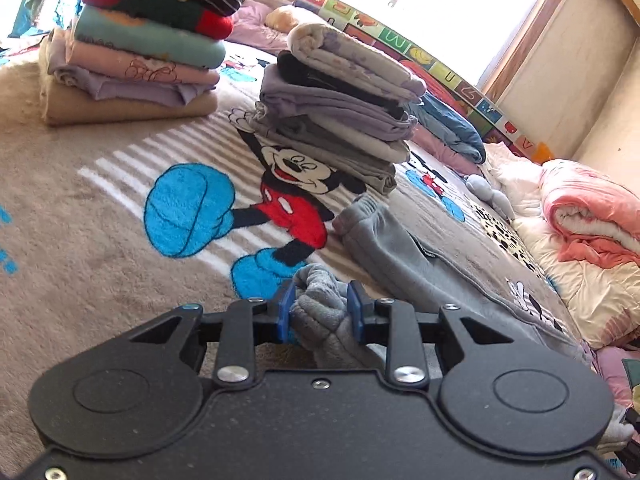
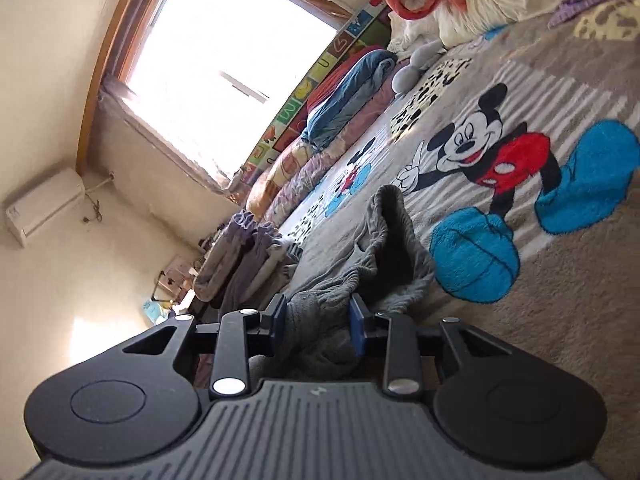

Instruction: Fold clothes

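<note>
Grey fleece sweatpants [image 1: 404, 256] lie on the Mickey Mouse blanket [image 1: 100, 208] that covers the bed. My left gripper [image 1: 321, 310] is shut on a bunched end of the pants, with the fabric squeezed between its blue pads. In the right wrist view the same grey sweatpants [image 2: 384, 248] lie crumpled, with the elastic waistband open. My right gripper [image 2: 318, 320] is shut on another bunched part of the pants. Both grippers sit low over the blanket.
Two stacks of folded clothes stand on the blanket, one at the back left [image 1: 140, 48] and one in the middle [image 1: 340, 112]. Rolled quilts [image 1: 588, 216] and bedding line the far side under the window [image 2: 224, 60].
</note>
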Tool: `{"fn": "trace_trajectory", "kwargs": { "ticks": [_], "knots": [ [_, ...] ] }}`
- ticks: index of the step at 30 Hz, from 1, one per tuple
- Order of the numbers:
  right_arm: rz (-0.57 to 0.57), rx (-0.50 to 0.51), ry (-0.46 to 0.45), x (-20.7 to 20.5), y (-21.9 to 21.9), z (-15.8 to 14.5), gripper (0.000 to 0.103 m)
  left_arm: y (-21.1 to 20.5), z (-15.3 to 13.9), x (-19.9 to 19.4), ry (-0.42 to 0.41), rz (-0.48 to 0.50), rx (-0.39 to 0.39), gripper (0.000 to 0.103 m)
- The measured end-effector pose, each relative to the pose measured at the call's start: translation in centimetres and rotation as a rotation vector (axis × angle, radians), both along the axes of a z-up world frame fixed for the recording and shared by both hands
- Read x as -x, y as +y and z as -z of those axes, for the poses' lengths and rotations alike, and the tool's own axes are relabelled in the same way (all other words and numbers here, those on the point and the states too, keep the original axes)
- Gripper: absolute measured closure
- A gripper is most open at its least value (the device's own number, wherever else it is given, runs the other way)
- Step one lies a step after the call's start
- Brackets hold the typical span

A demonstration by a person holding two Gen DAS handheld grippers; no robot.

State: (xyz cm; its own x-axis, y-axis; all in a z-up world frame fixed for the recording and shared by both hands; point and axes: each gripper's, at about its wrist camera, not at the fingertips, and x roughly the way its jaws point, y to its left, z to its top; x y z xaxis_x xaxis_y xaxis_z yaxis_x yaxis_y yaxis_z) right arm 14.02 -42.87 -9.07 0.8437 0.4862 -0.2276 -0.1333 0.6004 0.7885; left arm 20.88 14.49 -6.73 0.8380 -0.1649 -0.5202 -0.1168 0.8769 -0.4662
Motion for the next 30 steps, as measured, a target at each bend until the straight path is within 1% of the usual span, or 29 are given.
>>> {"fn": "trace_trajectory", "kwargs": {
  "ticks": [1, 2, 3, 4, 6, 8, 11, 13, 17, 19, 20, 21, 23, 25, 26, 28, 30],
  "knots": [
    [-0.004, 0.043, 0.025, 0.2, -0.2, -0.3, 0.069, -0.1, 0.4, -0.2, 0.025, -0.001, -0.011, 0.076],
    [0.003, 0.067, 0.073, 0.0, -0.4, 0.5, 0.069, -0.3, 1.1, -0.5, 0.059, -0.005, -0.025, 0.076],
    [0.011, 0.117, 0.143, -0.5, -0.3, 1.8, 0.069, -0.4, 1.7, -0.7, 0.093, -0.01, -0.039, 0.077],
    [0.012, 0.153, 0.175, -0.8, 0.0, 2.5, 0.069, -0.5, 2.1, -0.8, 0.114, -0.012, -0.049, 0.077],
    [0.016, 0.226, 0.234, -1.4, 0.7, 3.7, 0.068, -0.3, 2.0, -0.7, 0.114, -0.012, -0.041, 0.076],
    [0.012, 0.342, 0.225, -1.2, 2.1, 2.7, 0.068, -0.3, 2.0, -0.7, 0.118, -0.013, -0.037, 0.076],
    [0.009, 0.39, 0.23, -0.6, 2.8, 2.8, 0.068, -0.2, 2.1, -0.6, 0.119, -0.013, -0.03, 0.076],
    [0.017, 0.337, 0.229, -0.4, 2.1, 2.8, 0.067, 0.0, 1.5, -0.3, 0.083, -0.004, -0.004, 0.076],
    [0.023, 0.333, 0.2, -0.4, 1.9, 2.1, 0.066, 0.0, 0.8, -0.4, 0.071, 0.015, -0.023, 0.075],
    [0.025, 0.305, 0.182, -0.4, 1.6, 2.1, 0.064, 0.0, 0.6, -0.3, 0.063, -0.014, -0.054, 0.065],
    [0.037, 0.292, 0.167, -0.3, 1.4, 2.0, 0.063, 0.1, 0.4, -0.2, 0.055, -0.024, -0.061, 0.056],
    [0.049, 0.28, 0.153, -0.2, 1.1, 1.8, 0.063, 0.2, 0.3, -0.2, 0.049, -0.03, -0.062, 0.055],
    [0.073, 0.254, 0.123, -0.1, 0.5, 1.4, 0.063, 0.3, 0.4, -0.4, 0.051, -0.025, -0.061, 0.055],
    [0.095, 0.23, 0.095, 0.0, -0.1, 1.1, 0.06, 0.0, 0.8, -0.7, 0.067, 0.007, -0.07, 0.055],
    [0.088, 0.23, 0.09, -0.3, -0.1, 1.0, 0.056, -0.2, 1.0, -0.9, 0.073, 0.018, -0.075, 0.055],
    [0.066, 0.265, 0.076, -1.7, 0.6, 0.9, 0.056, -0.6, 1.2, -1.0, 0.081, 0.032, -0.085, 0.055],
    [0.04, 0.307, 0.066, -2.9, 1.5, 0.7, 0.056, -0.8, 1.2, -1.0, 0.069, 0.026, -0.091, 0.055]
  ]
}}
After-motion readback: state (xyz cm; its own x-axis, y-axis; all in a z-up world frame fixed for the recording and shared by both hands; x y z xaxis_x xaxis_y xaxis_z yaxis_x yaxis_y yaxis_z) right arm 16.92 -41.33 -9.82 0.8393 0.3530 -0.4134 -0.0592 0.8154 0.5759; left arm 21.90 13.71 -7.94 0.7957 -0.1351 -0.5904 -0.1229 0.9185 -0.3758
